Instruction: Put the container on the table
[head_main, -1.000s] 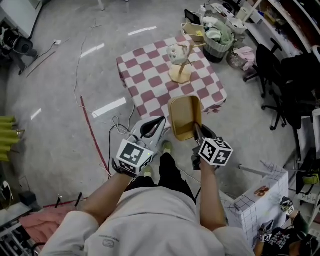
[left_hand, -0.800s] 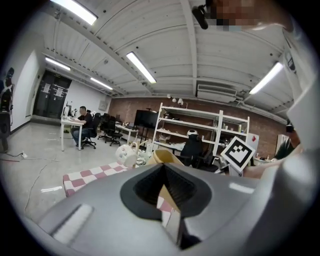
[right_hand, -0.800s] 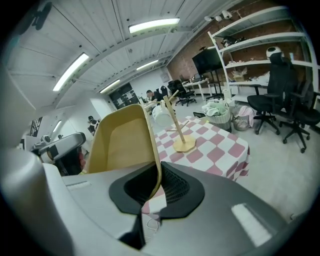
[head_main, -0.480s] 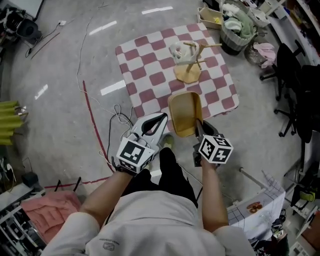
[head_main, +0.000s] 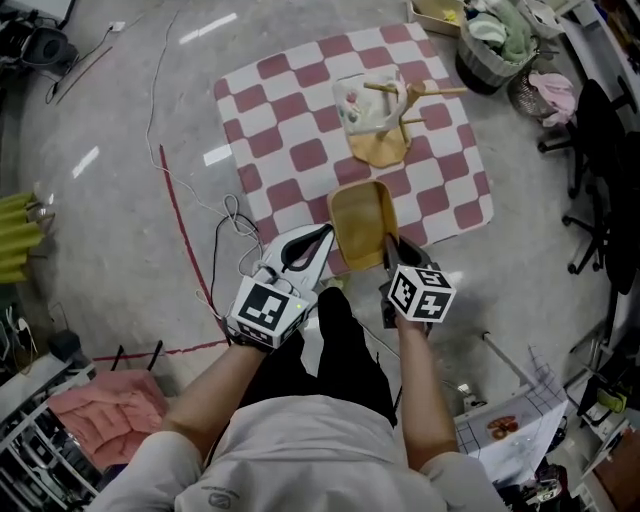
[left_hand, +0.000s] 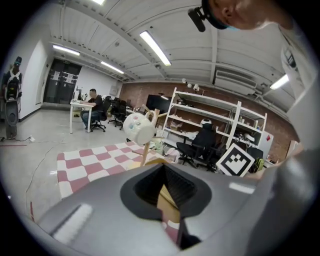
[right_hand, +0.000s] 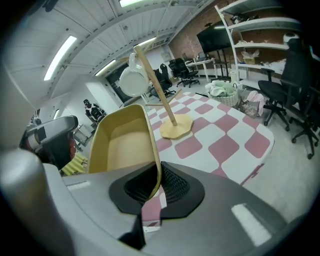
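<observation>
Head view takes in the whole desk, a low square draped in a red-and-white check cloth on the grey floor. It also shows the container lying over the desk's near edge. The right gripper view shows what that one cannot: the container is up off the cloth, with its open side tipped toward the camera. It is a plain tan tub, rectangular with rounded corners, thin-walled and empty inside.

The right gripper has its jaws clenched on the tub's near right wall, and the wall's thin edge runs down between the dark pads. The left gripper sits just left of the tub. In its own view the jaws meet at the tips and grasp nothing, and a sliver of tan shows through the slit.

A wooden mug stand stands farther back on the cloth, with a pale mug hung from it.
</observation>
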